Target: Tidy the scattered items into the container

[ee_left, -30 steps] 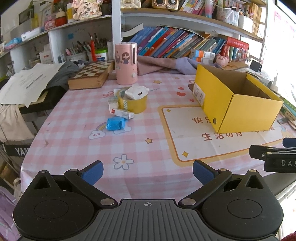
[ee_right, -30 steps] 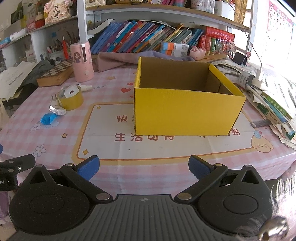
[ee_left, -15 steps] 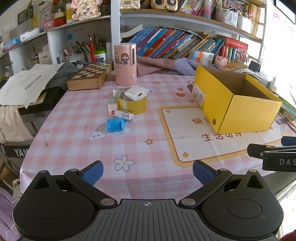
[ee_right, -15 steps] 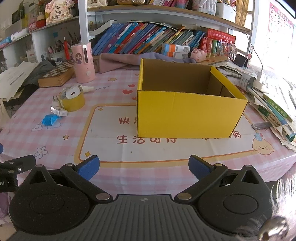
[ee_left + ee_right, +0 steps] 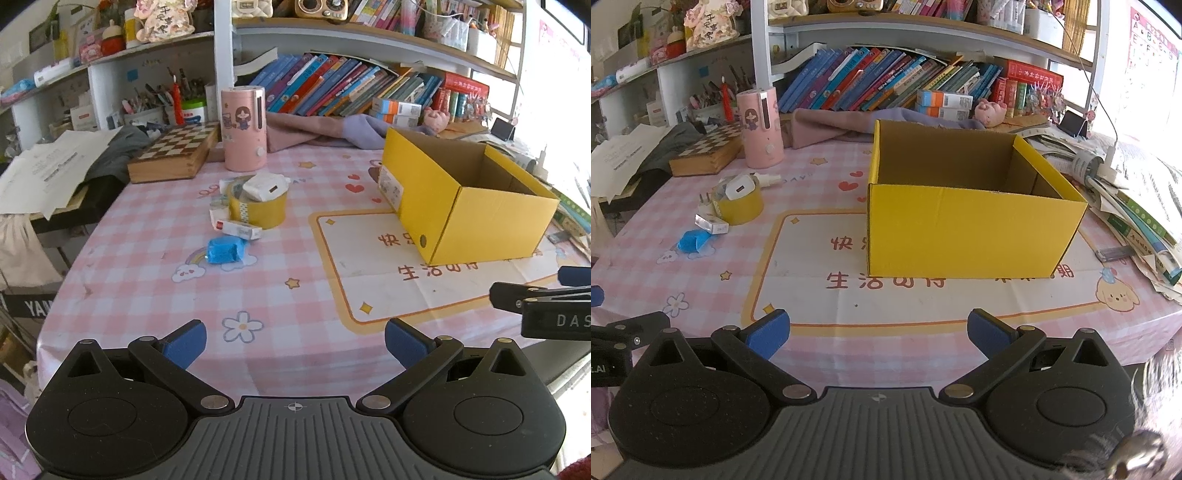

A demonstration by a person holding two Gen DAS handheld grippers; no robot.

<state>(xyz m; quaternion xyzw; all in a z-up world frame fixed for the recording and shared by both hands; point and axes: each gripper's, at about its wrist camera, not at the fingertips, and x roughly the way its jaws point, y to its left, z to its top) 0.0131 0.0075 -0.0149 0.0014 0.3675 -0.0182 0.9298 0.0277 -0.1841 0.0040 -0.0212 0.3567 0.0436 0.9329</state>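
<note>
Left hand-held gripper [image 5: 295, 341], jaws spread and empty, faces the charger [image 5: 265, 187] perched on the tape roll [image 5: 258, 210]; a nudge may topple it.

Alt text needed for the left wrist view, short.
The open left gripper hangs empty over a pink checked tablecloth. Ahead, a white charger lies on a yellow tape roll, beside a small white box and a blue packet; an open yellow cardboard box stands right.

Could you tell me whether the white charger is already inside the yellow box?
No, the white charger rests on top of the yellow tape roll, well apart from the yellow box.
</note>
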